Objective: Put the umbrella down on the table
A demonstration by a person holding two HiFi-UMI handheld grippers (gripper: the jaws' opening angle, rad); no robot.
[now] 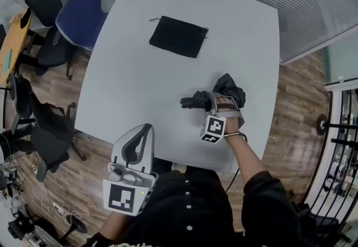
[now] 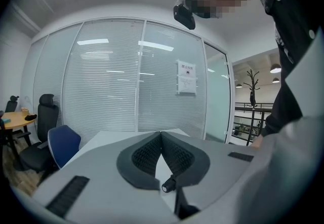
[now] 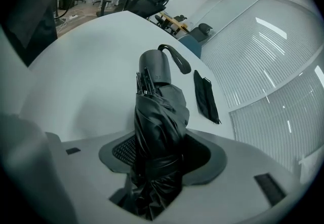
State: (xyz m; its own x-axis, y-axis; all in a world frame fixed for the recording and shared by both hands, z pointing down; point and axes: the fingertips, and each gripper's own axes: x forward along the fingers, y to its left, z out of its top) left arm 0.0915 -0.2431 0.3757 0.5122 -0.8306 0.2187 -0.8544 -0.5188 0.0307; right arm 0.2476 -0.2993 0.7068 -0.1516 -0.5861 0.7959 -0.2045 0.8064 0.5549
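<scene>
A folded black umbrella (image 1: 197, 100) lies across the jaws of my right gripper (image 1: 219, 104), which is shut on its bundled cloth. Its handle end points left, low over the white table (image 1: 134, 84), near the front right; I cannot tell whether it touches. In the right gripper view the umbrella (image 3: 161, 111) runs away from my right gripper (image 3: 161, 142), with its grey handle (image 3: 154, 67) and strap loop at the far end. My left gripper (image 1: 146, 128) hovers at the table's front edge. Its jaws meet with nothing between them, as the left gripper (image 2: 161, 135) shows in its own view.
A flat black pouch (image 1: 178, 36) lies on the far part of the table, also seen as the pouch (image 3: 205, 97) beyond the umbrella. A blue chair (image 1: 84, 17) and black office chairs (image 1: 42, 0) stand left of the table. Glass walls with blinds close the far side.
</scene>
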